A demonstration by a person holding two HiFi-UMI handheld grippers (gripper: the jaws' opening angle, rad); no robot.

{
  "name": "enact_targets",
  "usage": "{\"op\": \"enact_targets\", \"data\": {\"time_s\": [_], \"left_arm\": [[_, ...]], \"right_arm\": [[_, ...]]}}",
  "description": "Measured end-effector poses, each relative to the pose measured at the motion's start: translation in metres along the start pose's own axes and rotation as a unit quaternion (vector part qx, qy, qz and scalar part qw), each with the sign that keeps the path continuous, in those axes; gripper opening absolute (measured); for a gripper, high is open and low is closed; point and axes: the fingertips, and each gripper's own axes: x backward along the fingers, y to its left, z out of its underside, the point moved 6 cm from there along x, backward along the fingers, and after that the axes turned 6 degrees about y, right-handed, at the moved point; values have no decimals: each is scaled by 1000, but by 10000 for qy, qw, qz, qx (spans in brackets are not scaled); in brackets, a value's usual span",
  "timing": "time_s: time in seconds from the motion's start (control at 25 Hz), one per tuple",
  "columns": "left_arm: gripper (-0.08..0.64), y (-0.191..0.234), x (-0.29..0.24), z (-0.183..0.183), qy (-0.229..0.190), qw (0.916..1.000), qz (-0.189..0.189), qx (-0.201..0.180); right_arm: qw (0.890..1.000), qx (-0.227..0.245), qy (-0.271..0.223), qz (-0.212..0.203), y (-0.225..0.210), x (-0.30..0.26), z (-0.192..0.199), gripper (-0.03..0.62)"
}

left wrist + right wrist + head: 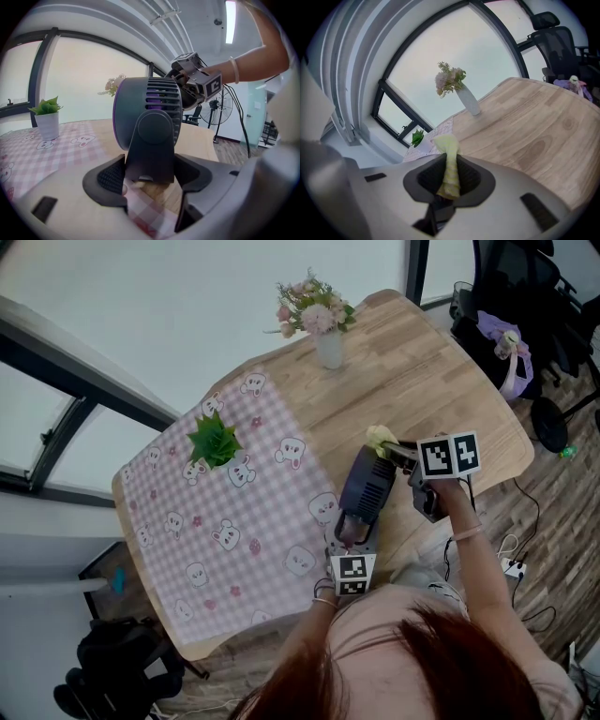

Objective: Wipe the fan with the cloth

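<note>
The fan point(366, 486) is at the near edge of the surface point(450, 390), its stand clamped between the left tool's point(152, 182) jaws. It looks light and rigid, best held by that stand, since the slotted grille seems thin. Just beyond the fan's head, the right tool point(449, 174) is pinched tight on a soft, limp cloth point(450, 157). The fan's front face is hidden, and whether its base rests flat is unclear.

Grey left claw point(152, 181), marker cube point(449, 455), pink top point(373, 620)
</note>
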Motion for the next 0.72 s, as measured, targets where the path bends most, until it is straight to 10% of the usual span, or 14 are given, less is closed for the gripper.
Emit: {"op": "enact_targets", "data": {"time_s": [0.72], "left_arm": [[307,1,-1,1,4,10000,15,5]], "right_arm": [[9996,-175,16,243,-12,-3,3,48]]}}
